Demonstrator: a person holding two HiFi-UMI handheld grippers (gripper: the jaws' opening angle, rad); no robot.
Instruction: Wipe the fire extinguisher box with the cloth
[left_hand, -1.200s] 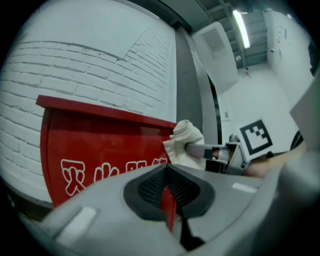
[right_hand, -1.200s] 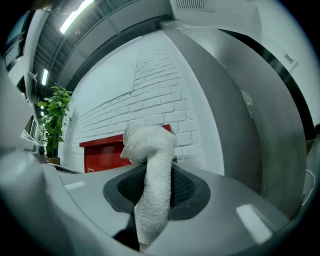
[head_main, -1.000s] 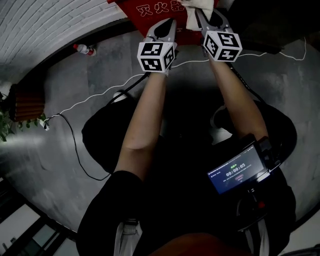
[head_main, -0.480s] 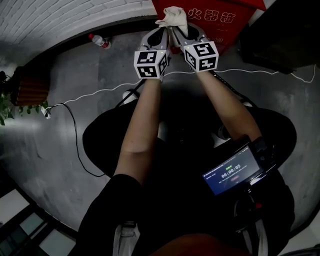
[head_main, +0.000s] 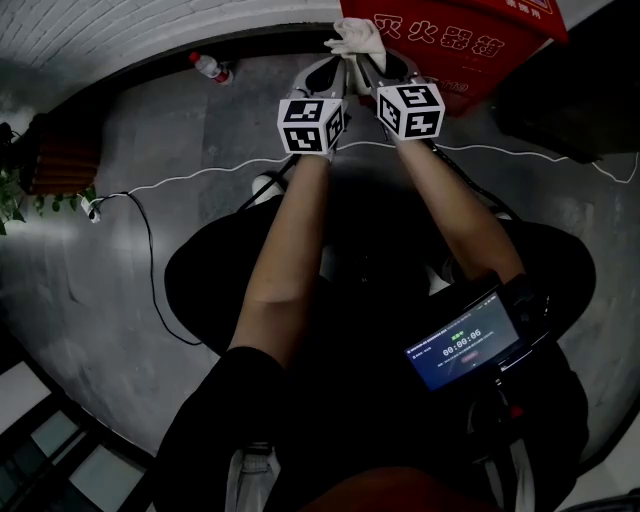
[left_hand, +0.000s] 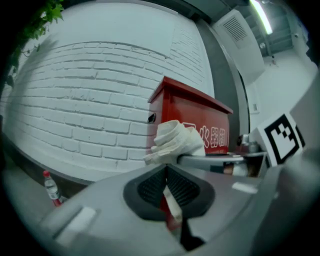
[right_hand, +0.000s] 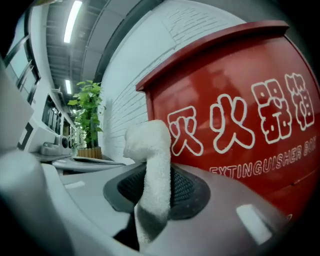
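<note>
The red fire extinguisher box (head_main: 455, 40) stands against the white brick wall, with white characters on its front (right_hand: 235, 115). A bunched white cloth (head_main: 355, 40) is held at the box's left end. My right gripper (head_main: 370, 68) is shut on the cloth (right_hand: 150, 170), and the cloth's tail runs down between its pads. My left gripper (head_main: 335, 70) sits right beside it, jaws shut tip to tip. In the left gripper view the cloth (left_hand: 175, 142) bulges just past the left gripper (left_hand: 165, 169), resting on the right gripper's finger (left_hand: 210, 161). A thin pale strip shows in the slit, unidentifiable.
A plastic bottle with a red cap (head_main: 210, 68) lies at the foot of the brick wall (head_main: 120, 30). A white cable (head_main: 180, 185) snakes over the grey floor. A potted plant (head_main: 20, 190) stands far left, and a dark bulky object (head_main: 600, 90) sits right of the box.
The two grippers have come together, the left one closing in beside the right. The cloth has shifted from the box's front to its left end.
</note>
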